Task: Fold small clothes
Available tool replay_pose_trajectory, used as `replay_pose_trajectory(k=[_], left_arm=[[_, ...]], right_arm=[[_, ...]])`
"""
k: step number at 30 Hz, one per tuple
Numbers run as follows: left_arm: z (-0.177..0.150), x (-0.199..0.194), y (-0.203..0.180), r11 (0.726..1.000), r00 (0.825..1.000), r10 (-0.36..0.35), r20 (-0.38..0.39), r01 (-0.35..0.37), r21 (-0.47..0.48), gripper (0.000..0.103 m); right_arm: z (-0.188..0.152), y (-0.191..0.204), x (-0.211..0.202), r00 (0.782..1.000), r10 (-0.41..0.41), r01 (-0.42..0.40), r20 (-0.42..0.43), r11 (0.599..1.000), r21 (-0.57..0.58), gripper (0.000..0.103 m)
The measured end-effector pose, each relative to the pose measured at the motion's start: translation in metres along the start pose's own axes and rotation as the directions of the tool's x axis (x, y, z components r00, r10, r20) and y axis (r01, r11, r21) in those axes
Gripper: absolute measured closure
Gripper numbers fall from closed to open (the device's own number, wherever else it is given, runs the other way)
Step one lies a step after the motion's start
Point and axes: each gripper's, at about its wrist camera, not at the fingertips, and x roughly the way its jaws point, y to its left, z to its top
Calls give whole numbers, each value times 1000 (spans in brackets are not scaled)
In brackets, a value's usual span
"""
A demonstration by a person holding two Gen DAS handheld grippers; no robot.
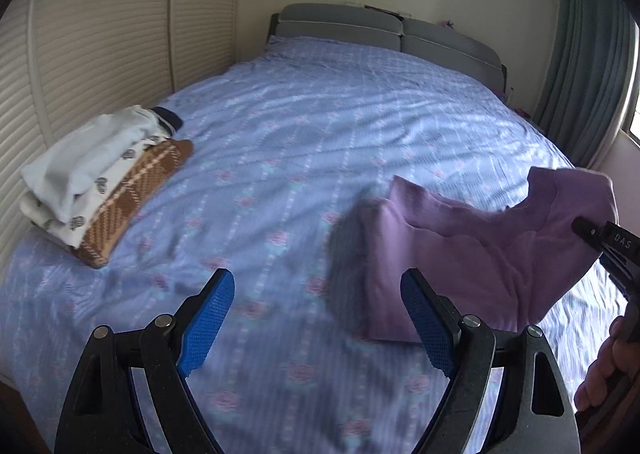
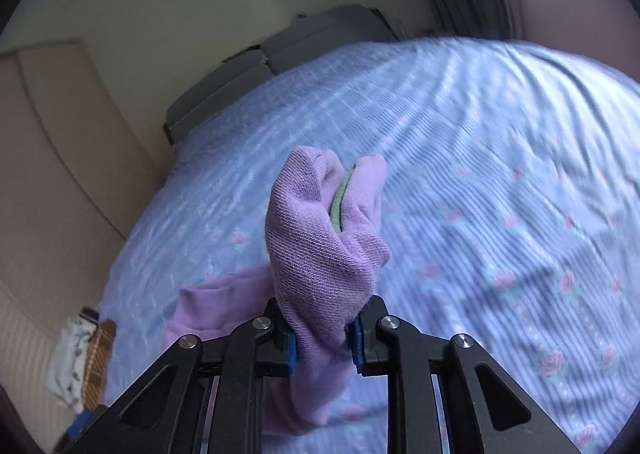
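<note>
Pinching a bunched edge of the lilac knitted cotton garment (image 2: 320, 238), the right gripper (image 2: 322, 338) is seen with its jaws narrow and clamped on the cloth; the fabric is squeezed between the blue pads and a fold sticks up ahead of the jaws, with a thin green trim showing in the fold. The rest of the garment hangs below and to the left of those jaws and drapes down to the lilac-blue striped bedsheet with rose print (image 2: 500, 174), so it is judged that the piece is being lifted off the bed to be shaken out or laid flat for folding.

The left gripper (image 1: 318, 318) is held with its jaws wide and nothing between them. The blue textured pads (image 1: 210, 318) are free, and only bedsheet is seen in the gap. The garment (image 1: 472, 254) lies just ahead and right of the left jaws, partly raised at its far right side where the right gripper's black body (image 1: 616, 254) and a person's hand (image 1: 604, 370) are seen. The wide setting is judged to be a readiness to take a second corner.

A stack of folded clothes, white printed pieces on a brown checked one (image 1: 100, 190), is set well ahead and left of the left jaws, at the bed's edge by the cream slatted wardrobe doors (image 1: 92, 54), likely as the finished pile kept clear of the work area.
</note>
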Motion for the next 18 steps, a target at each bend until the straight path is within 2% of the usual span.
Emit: replay_pose_trajectory(k=[4,6,9,10,12,15,18], left_arm=[[4,-12,35,999,999,44,29,-43,-27,18],[4,-15,50,998,998,60,34,-59,-38,18],[0,-17,75,995,996,86,29,-85,-59,18],[-1,-17,81,994,995,92,26,-90,-65,18],[-5,-15,96,992,995,101,16,-100,-82,18],[-13,-10,113,988,994,109,-6,-109,-108,18],[-18,-5,125,986,994,107,-20,-109,-128,18]], right_arm=[[-11,67,-10,999,12,-2,53,983,-185,82],[-26,103,-10,998,11,11,69,950,-313,82],[-65,150,4,998,-24,54,64,852,-520,82],[-83,163,13,998,-45,64,47,805,-590,82],[-111,175,25,996,-86,77,21,731,-678,82],[-150,186,42,986,-164,117,19,618,-777,82],[-174,186,51,978,-207,136,25,542,-829,81]])
